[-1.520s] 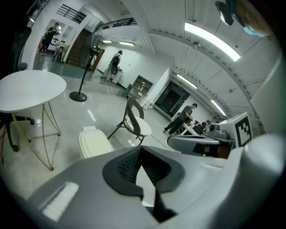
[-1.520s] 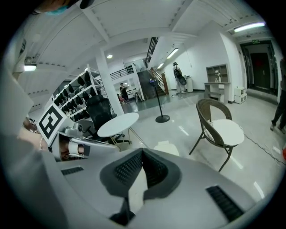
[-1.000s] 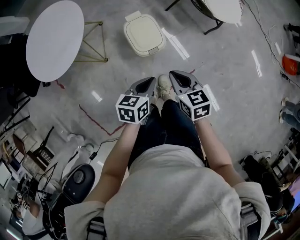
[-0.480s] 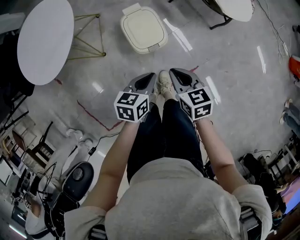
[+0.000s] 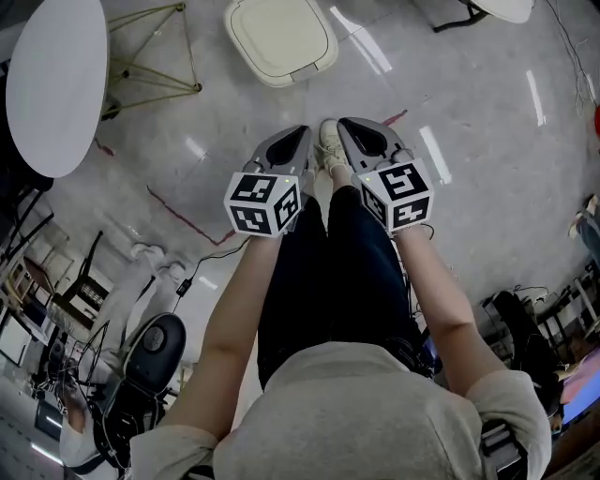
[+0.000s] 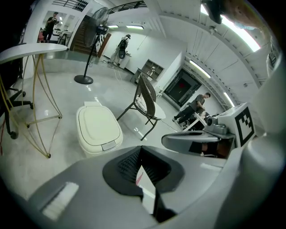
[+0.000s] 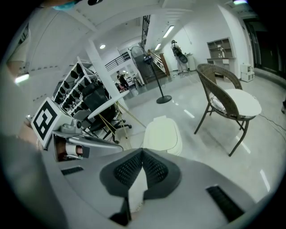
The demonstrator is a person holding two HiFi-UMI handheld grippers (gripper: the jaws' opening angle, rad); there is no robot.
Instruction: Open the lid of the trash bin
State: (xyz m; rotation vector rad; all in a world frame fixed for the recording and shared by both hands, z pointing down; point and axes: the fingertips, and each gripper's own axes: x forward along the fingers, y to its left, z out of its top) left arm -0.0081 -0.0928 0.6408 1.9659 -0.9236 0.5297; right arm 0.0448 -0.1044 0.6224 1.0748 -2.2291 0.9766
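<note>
Head view first: you are standing on a grey floor [image 5: 478, 187] and holding both grippers low in front of your legs [image 5: 328, 272], side by side, tips pointing forward. Your left gripper [image 5: 299, 137] and right gripper [image 5: 345, 126] are flanking your shoe [image 5: 328, 152], which is showing between them. Ahead of the tips and a little to the left, the bin [image 5: 281, 45] is sitting on the floor, well apart from both grippers. Its cream lid [image 5: 274, 23] is lying flat and closed. A white table [image 5: 52, 84] is standing farther left, and a gold wire frame [image 5: 150, 56] is standing between it and the bin.

Left gripper view: your jaws are pressing together at the tips and gripping nothing, with only a thin wedge of floor showing behind the meeting point. The bin [image 6: 98, 129] is sitting beyond them, above and left of the tips and clear of them, lid down, with its front catch facing you. A chair [image 6: 147, 98] is standing just behind the bin on the right, and a fan [image 6: 91, 44] is standing farther back. Your right gripper [image 6: 196, 139] is showing at the right side.

Right gripper view: these jaws are also meeting at the tips and carrying nothing. The bin [image 7: 161, 133] is sitting straight beyond the tips, lid closed, not touching them. The chair [image 7: 223, 100] is standing to its right, and your left gripper [image 7: 85, 144] is showing at the left.
</note>
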